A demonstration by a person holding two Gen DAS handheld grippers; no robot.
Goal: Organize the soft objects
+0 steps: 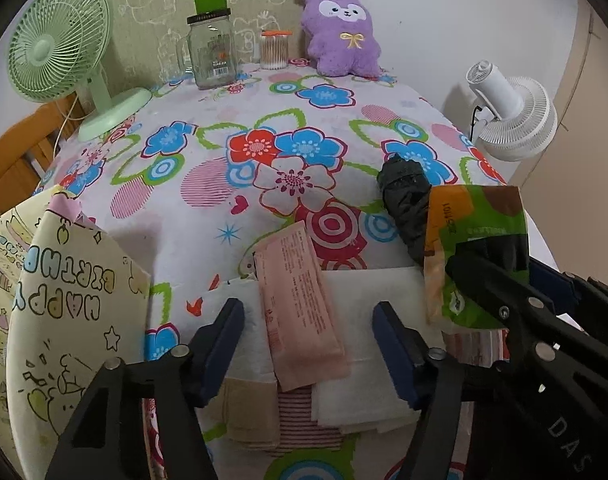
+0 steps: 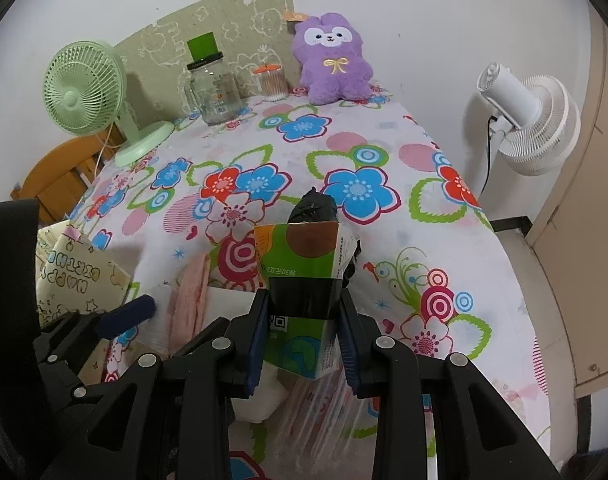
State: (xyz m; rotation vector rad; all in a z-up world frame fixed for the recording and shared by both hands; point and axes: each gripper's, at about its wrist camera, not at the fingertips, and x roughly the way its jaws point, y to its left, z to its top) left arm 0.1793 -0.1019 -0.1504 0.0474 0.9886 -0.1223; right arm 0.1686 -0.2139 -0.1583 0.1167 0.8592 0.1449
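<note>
While right gripper [image 2: 303,344] clamps green pack [image 2: 299,264], black bag [image 2: 314,210] behind

The middle of the flowered tablecloth [image 1: 239,184] lies bare, a wide passage from the near clutter to the back row. That row stands along the wall: green desk fan [image 1: 59,44], glass jar [image 1: 211,56], cotton-swab tub [image 1: 275,50] and purple plush [image 1: 342,32], with narrow gaps between them. The near left is blocked by an upright birthday gift bag [image 1: 63,312]. The near edge is crowded with a pink packet [image 1: 299,308] on white folded pads [image 1: 364,320], a black roll [image 1: 408,200], probably bin bags, and the green tissue pack [image 2: 299,280]. A white fan [image 2: 536,120] stands off the table's right side.
</note>
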